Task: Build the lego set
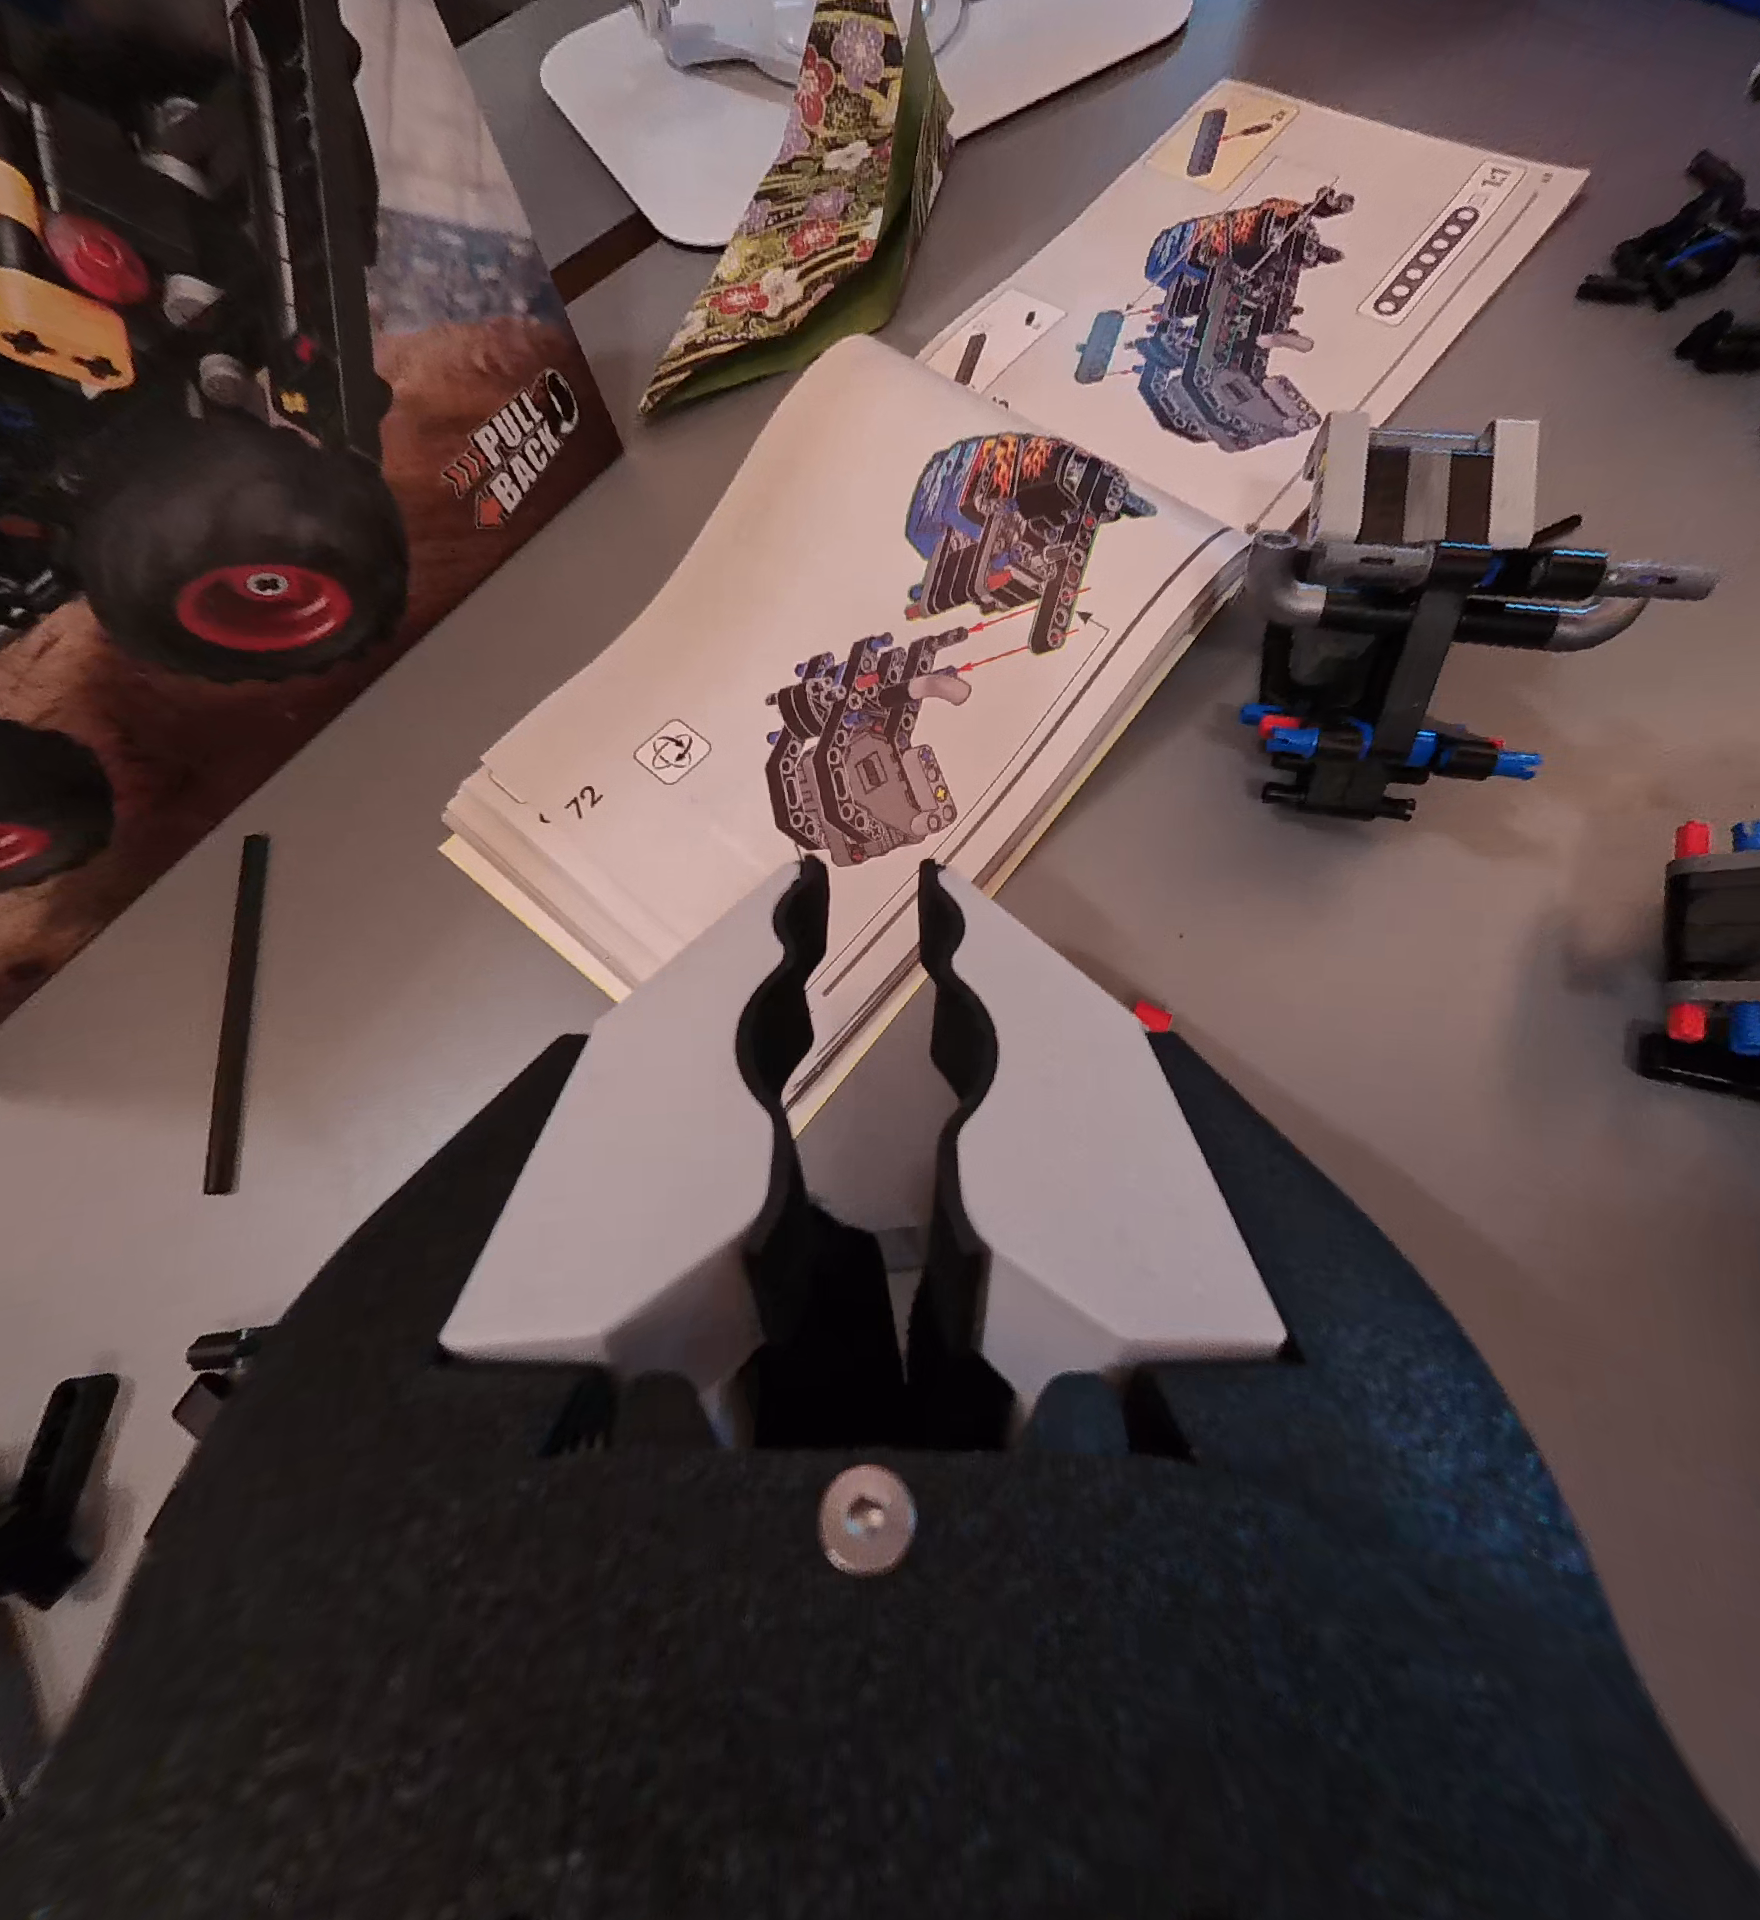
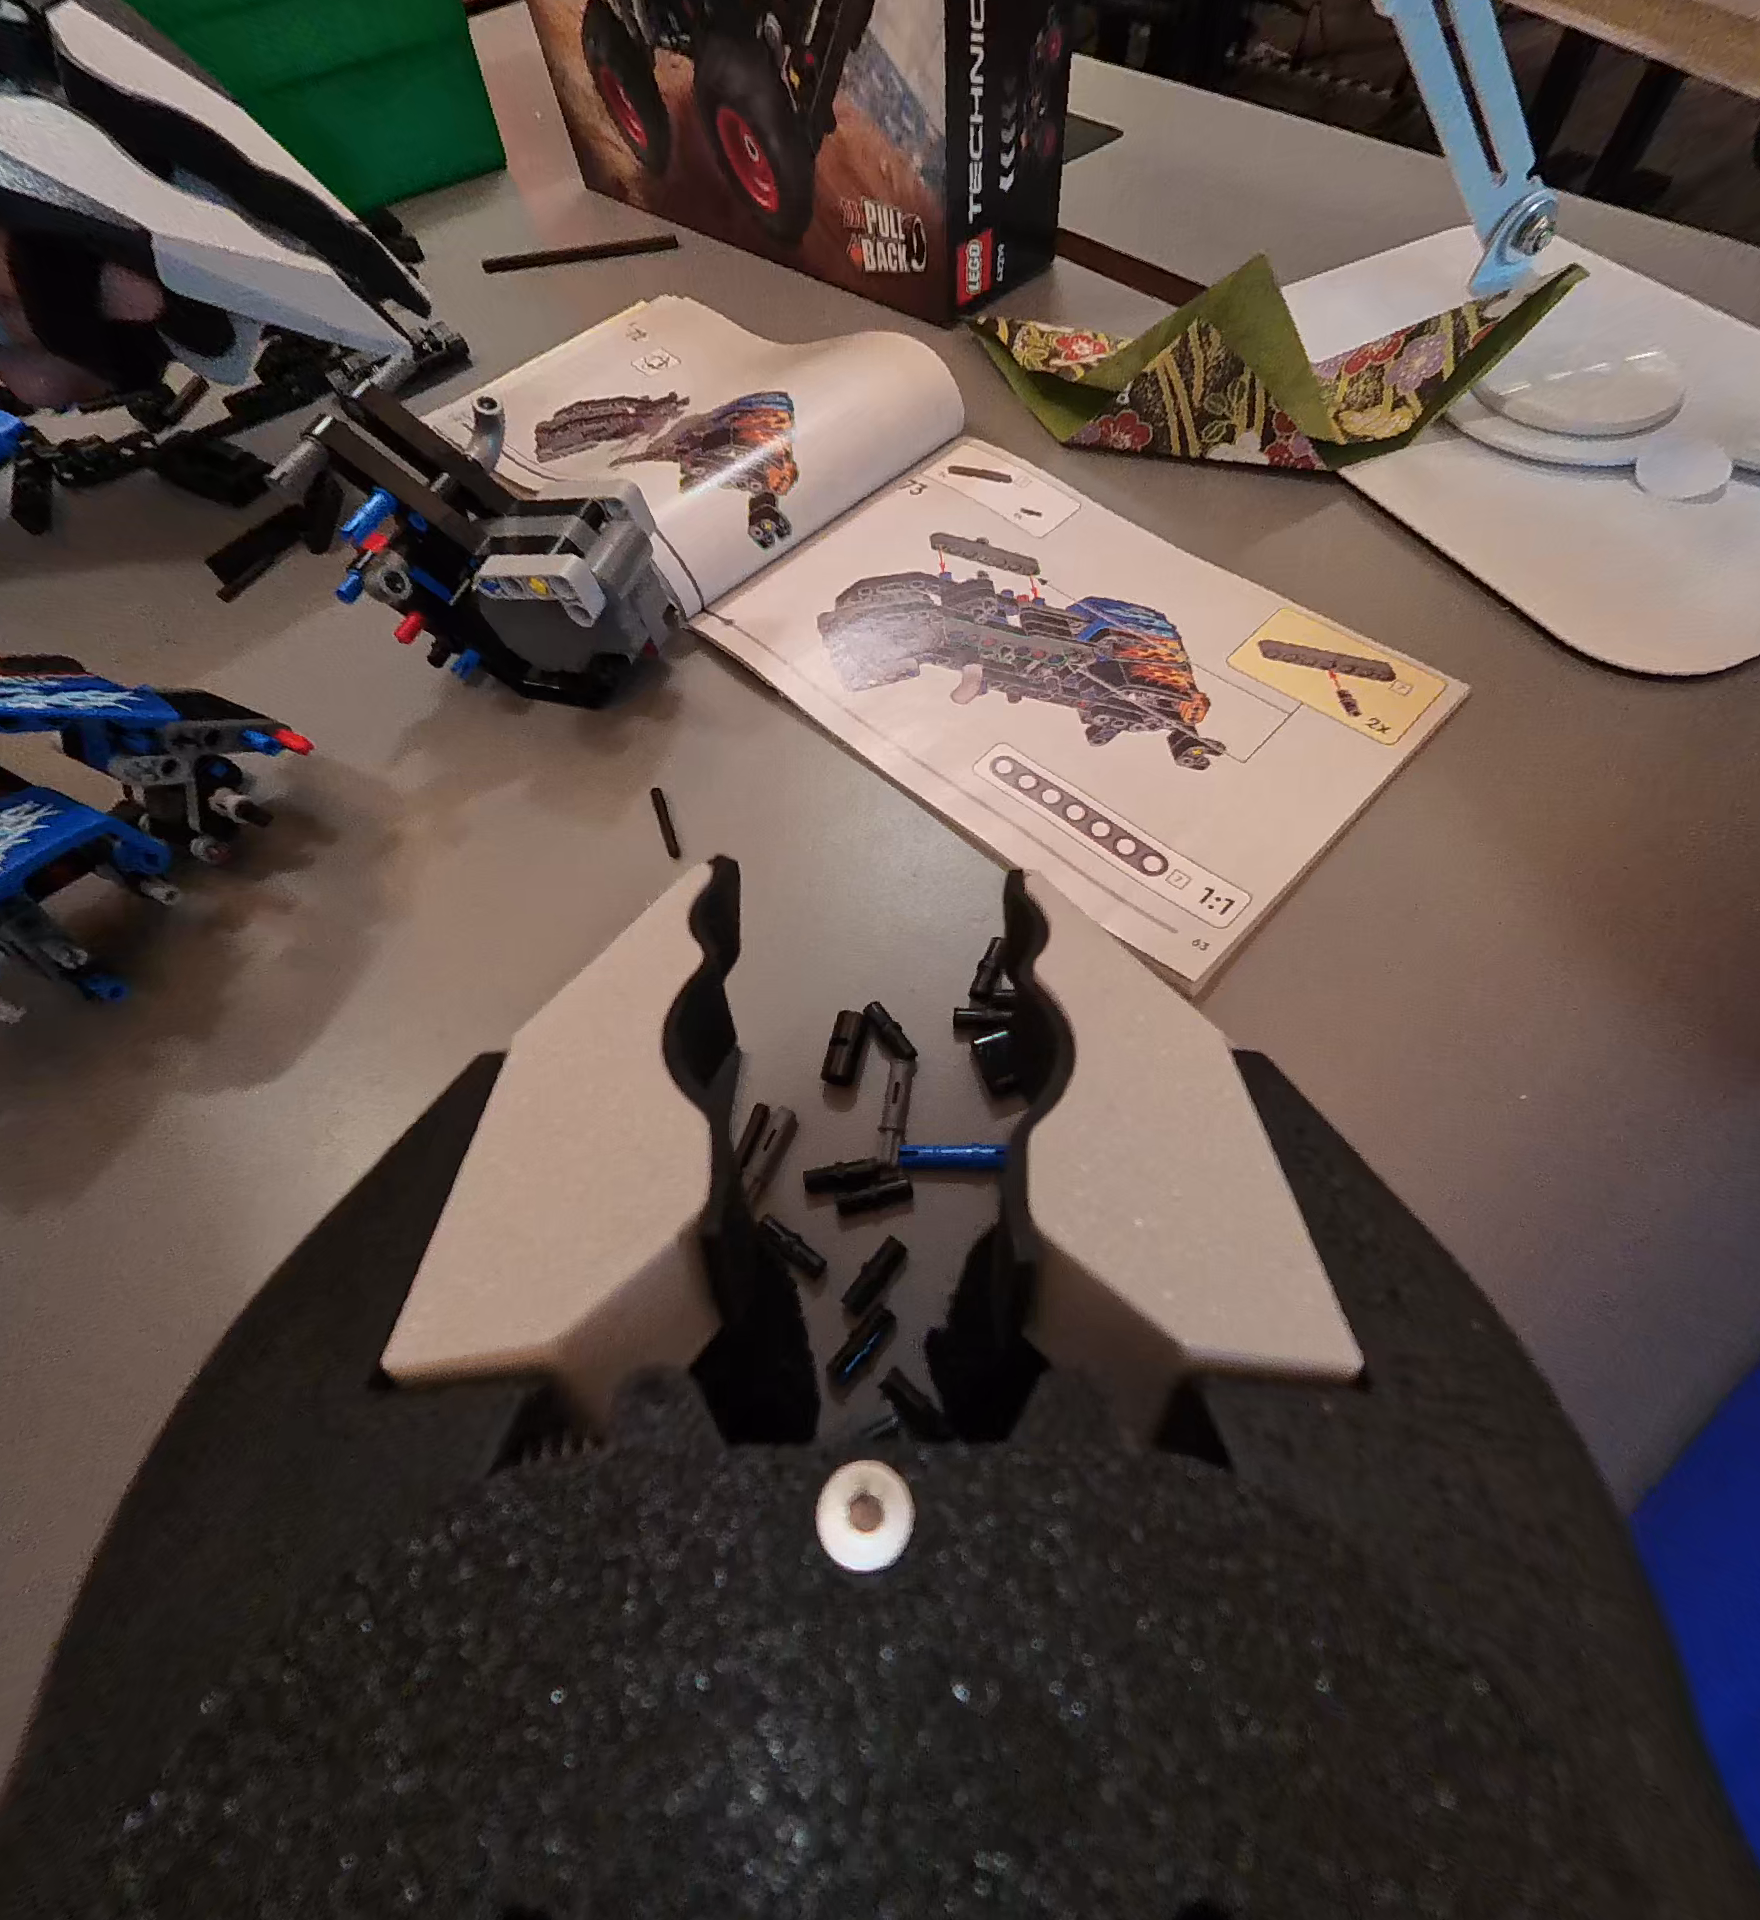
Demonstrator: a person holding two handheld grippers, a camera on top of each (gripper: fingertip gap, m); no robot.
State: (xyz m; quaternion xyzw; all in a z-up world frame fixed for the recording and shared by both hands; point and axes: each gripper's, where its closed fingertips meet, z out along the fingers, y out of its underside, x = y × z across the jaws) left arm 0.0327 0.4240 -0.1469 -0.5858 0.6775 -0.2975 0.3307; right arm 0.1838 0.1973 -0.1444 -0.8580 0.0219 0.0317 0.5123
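Pins [image 2: 860,1174] between open right hand-held gripper [image 2: 865,883] fingers, booklet [image 2: 1063,665] edge beside

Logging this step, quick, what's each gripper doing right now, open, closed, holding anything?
Left gripper: open, narrow gap, holding nothing, over the manual.
Right gripper: open wide, holding nothing, above the loose pins.

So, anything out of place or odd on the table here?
Mostly ordinary build clutter. One oddity: a folded sheet of floral patterned paper sits between the lego box and the white lamp base, unrelated to the set. The instruction booklet lies open, its left page curling up. Nothing looks spilled or broken.
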